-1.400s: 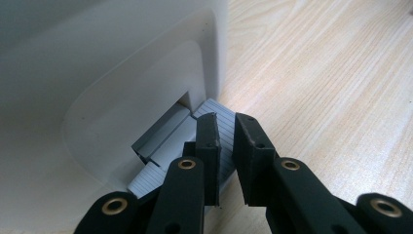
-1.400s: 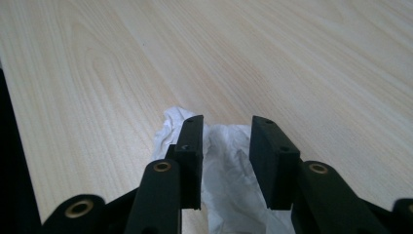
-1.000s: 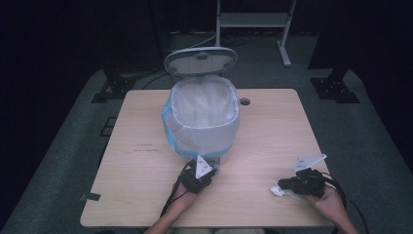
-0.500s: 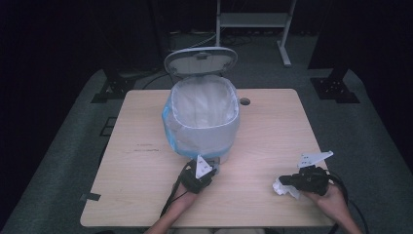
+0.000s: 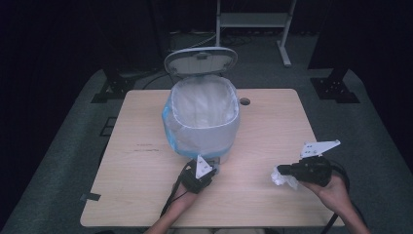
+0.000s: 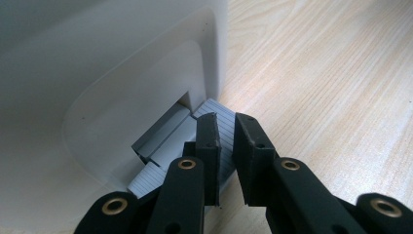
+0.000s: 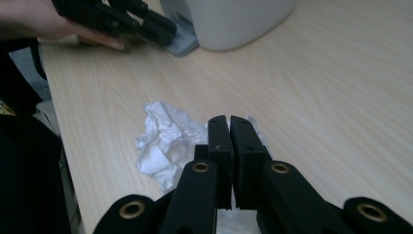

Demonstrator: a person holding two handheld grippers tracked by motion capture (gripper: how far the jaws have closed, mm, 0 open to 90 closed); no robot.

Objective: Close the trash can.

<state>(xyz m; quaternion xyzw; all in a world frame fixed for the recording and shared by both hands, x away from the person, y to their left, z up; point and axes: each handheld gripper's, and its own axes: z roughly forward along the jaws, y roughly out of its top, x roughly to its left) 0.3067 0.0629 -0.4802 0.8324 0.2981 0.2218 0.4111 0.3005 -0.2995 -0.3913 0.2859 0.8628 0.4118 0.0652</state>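
A white pedal bin (image 5: 204,131) lined with a clear bag stands mid-table, its lid (image 5: 200,61) up. My left gripper (image 5: 212,166) rests on the grey ridged pedal (image 6: 216,106) at the bin's base (image 6: 122,97); its jaws are nearly together with nothing between them. At the right front of the table, my right gripper (image 5: 281,170) is shut on a crumpled white tissue (image 5: 283,180). The right gripper view has the tissue (image 7: 168,141) bunched under and beside the closed jaws, just above the wood, with the left gripper (image 7: 165,31) on the pedal (image 7: 184,44) beyond.
The wooden table (image 5: 272,122) has a cable hole (image 5: 244,102) behind the bin on the right. The table's front edge is close under both hands. A metal stand (image 5: 253,19) rises on the dark floor beyond.
The right gripper has tilted up and risen slightly, and the tissue has come with it. The left gripper stays on the pedal and the lid stays up.
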